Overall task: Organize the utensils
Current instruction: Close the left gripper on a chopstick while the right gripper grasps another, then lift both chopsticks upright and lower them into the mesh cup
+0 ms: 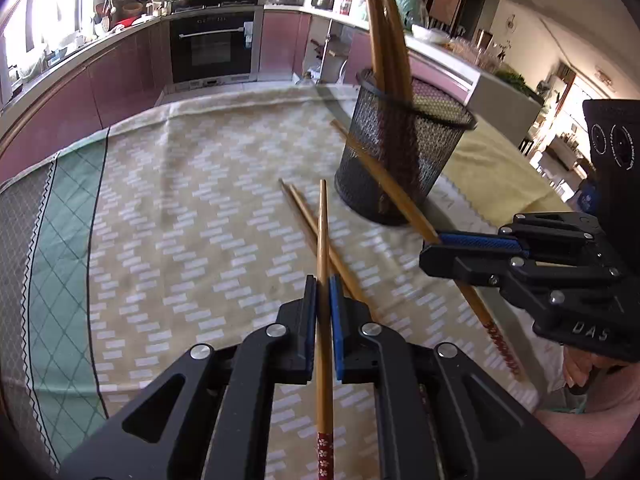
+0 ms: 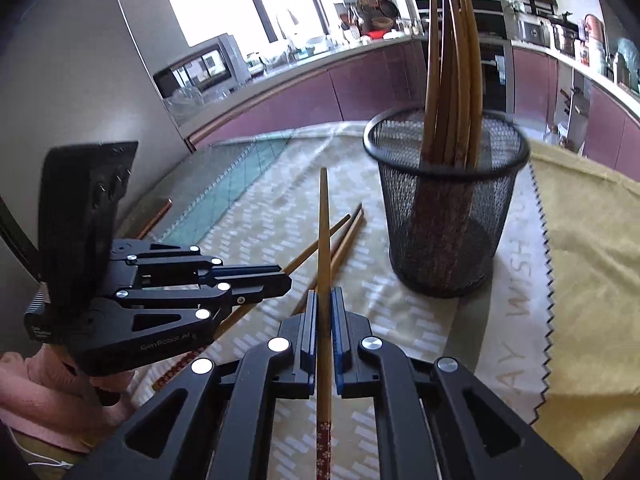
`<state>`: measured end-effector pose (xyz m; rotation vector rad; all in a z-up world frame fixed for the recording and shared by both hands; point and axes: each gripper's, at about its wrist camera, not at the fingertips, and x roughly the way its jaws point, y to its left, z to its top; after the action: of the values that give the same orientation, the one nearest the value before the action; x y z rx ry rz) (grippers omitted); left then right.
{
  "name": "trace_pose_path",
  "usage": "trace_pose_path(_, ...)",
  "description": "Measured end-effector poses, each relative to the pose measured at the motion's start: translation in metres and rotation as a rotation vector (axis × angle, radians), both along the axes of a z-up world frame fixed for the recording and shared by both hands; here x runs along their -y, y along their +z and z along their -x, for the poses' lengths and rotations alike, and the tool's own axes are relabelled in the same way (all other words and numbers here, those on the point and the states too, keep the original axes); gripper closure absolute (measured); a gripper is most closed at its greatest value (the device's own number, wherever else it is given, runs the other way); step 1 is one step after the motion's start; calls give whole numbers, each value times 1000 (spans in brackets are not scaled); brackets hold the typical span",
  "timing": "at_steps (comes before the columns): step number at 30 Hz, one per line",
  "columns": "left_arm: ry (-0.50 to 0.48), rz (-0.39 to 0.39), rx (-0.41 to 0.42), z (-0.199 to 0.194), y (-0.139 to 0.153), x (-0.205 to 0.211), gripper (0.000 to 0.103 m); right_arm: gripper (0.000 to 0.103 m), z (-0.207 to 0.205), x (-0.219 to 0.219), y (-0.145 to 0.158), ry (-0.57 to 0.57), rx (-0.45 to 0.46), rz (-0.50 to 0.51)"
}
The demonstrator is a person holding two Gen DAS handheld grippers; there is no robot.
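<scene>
Bamboo everywhere: each claw is clamped tight on one chopstick, the left claw on the left chopstick, the right claw on the right chopstick. "GenRobot.AI" reads on the left tool, "DAS" on the right. The mesh cup stands at one o'clock, holding more. Two loose chopsticks lie on the tabletop; open cloth spreads toward nine o'clock.
</scene>
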<state>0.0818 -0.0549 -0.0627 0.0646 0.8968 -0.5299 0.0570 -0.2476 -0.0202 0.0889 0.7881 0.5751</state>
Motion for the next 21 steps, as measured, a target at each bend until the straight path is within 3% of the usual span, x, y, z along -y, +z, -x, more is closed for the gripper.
trace_pose_path(14,-60,206,122,10,86,-29,96,97,9,41,59,-68,159,-96)
trace_pose_path(21,-61,268,190,5,123,-37,96,97,4,52,89,-80,231,-114)
